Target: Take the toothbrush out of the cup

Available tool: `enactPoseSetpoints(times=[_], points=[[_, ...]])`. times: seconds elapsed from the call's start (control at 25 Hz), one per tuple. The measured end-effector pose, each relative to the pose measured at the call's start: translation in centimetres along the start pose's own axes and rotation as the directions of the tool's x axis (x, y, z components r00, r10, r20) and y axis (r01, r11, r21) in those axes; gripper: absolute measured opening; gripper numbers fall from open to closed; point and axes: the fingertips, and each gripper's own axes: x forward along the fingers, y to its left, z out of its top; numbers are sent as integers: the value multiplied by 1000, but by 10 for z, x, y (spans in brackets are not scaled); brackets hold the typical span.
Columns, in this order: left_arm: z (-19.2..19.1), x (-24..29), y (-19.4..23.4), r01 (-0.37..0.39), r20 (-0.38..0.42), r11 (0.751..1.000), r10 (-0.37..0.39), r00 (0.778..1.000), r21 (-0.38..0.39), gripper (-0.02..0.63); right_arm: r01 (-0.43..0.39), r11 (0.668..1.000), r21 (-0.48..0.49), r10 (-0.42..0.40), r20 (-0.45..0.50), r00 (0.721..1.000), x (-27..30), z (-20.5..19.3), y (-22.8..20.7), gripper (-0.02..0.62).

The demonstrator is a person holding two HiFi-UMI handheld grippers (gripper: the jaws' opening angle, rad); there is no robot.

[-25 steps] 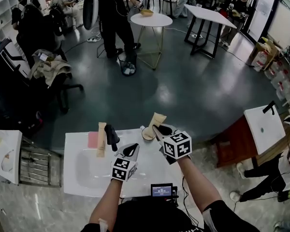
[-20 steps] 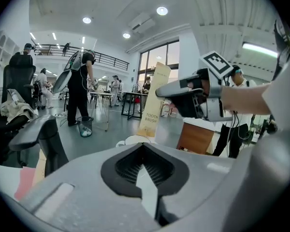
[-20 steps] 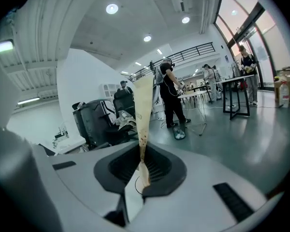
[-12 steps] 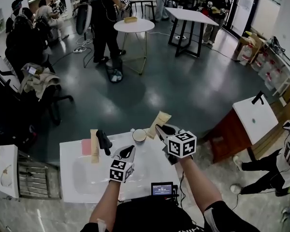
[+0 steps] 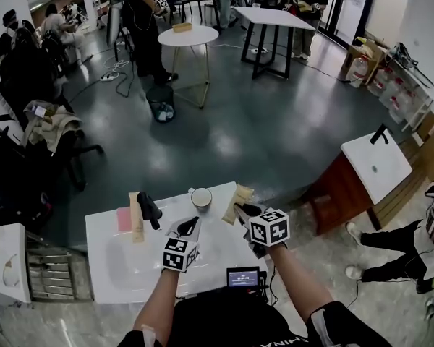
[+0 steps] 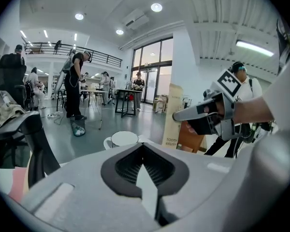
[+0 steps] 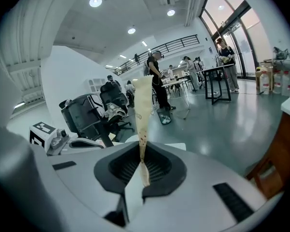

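Right tongs clamped on toothbrush pack (low end pinched, pack standing up). Pack was at cup a sec ago, now held clear, just right of it. Left tongs closed, nothing held. Removal judged done.

The room is bright. Round ceiling lights and big windows give the light, and the shiny floor glints. All the pictures bend at the edges, and the nearest parts look soft and blurry.
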Motion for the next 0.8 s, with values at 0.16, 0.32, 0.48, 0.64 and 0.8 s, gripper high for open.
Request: enactPoseSetpoints(times=[0.16,0.32,0.48,0.64,0.8], points=[[-5,-2,-5,4,-7,1000,-4,1000,1,9,9,1000,-7,-9,-17,1000,-2,-16,4,32],[-7,-4,-10,2,-7,1000,-2,1000,-1,9,4,1000,-21,-5,-18,1000,-3,-17,10,29],[-8,-6,-10,-10,-3,1000,10,1000,-4,9,-9,999,-39,8,-14,1000,-2,-15,17,29],[-7,-7,-9,-13,2,1000,13,1000,-1,8,-29,998,-51,29,-14,999,0,-13,25,29],[-8,-6,-12,-6,6,1000,6,1000,-1,8,-37,998,-50,36,-12,999,0,-12,27,29]])
